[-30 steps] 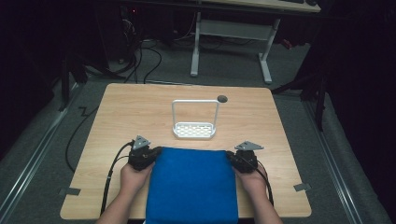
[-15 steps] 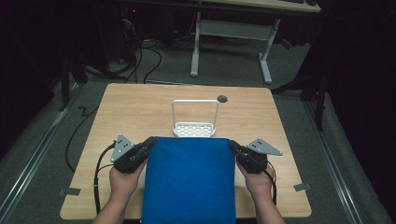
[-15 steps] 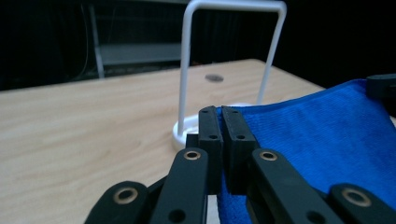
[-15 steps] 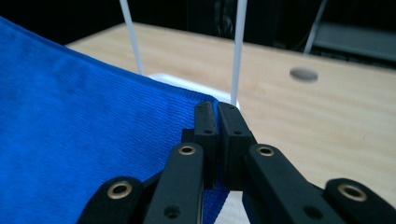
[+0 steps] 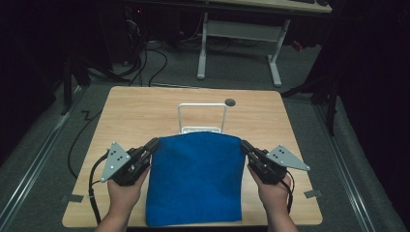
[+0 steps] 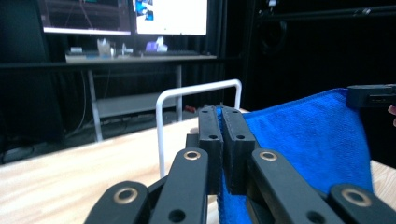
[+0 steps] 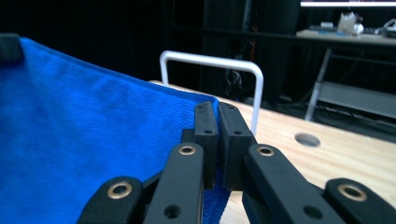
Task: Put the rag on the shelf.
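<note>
A blue towel hangs stretched between my two grippers above the near half of the wooden table. My left gripper is shut on its upper left corner, my right gripper on its upper right corner. In the left gripper view the jaws pinch the blue towel edge; in the right gripper view the jaws clamp the blue towel corner. A white wire rack stands upright just behind the towel's top edge, its lower part hidden by the cloth.
A round hole sits in the table near the far edge, right of the white wire rack. Cables trail off the table's left side. A white-legged desk stands beyond the table on the dark floor.
Both grippers have risen and spread slightly apart, lifting the towel's top edge off the table toward the rack. The towel now covers the rack's base.
</note>
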Demonstrator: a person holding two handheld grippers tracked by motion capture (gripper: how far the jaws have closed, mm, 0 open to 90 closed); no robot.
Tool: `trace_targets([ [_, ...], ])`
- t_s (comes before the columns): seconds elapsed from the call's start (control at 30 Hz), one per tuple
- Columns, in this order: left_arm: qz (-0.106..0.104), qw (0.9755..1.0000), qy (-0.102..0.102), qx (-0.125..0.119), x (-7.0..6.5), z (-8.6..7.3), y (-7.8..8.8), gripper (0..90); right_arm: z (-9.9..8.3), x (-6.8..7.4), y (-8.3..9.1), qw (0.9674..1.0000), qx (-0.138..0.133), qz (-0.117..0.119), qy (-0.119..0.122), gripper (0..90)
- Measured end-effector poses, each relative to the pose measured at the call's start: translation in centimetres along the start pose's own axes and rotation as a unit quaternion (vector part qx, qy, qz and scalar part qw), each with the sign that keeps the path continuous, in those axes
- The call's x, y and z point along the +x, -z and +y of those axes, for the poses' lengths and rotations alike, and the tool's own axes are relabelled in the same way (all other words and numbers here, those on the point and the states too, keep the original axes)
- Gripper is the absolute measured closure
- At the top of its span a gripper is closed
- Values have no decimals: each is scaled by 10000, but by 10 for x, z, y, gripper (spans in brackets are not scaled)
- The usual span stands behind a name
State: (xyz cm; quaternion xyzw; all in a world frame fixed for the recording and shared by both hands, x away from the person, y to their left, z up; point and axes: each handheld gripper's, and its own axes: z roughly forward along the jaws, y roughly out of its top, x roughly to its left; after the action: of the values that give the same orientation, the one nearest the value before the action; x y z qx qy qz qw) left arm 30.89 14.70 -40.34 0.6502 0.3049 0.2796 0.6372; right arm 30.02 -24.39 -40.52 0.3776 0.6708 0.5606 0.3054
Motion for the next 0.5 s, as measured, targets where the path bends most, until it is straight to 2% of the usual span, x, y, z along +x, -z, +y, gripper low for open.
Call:
trace_targets([
  [0.1, -38, 9999, -54, -118, -4, 8, 5, 878, 9, 3, 8, 9997, -220, 26, 68, 877],
  [0.2, -35, 9995, -176, -267, -9, 16, 10, 878, 18, 7, 17, 9987, -492, 106, 17, 878],
  [0.23, -35, 9995, -176, -267, -9, 16, 10, 878, 18, 7, 17, 9987, -492, 106, 17, 878],
  [0.3, -46, 9992, -233, -328, -12, 20, 13, 878, 25, 13, 23, 9978, -637, 71, 183, 878],
  [0.43, -24, 9986, -355, -383, -16, 23, 14, 879, 29, 17, 26, 9972, -683, 168, 253, 877],
  [0.5, 1, 9991, -331, -254, -11, 20, 6, 879, 30, 17, 24, 9971, -683, 207, 279, 877],
])
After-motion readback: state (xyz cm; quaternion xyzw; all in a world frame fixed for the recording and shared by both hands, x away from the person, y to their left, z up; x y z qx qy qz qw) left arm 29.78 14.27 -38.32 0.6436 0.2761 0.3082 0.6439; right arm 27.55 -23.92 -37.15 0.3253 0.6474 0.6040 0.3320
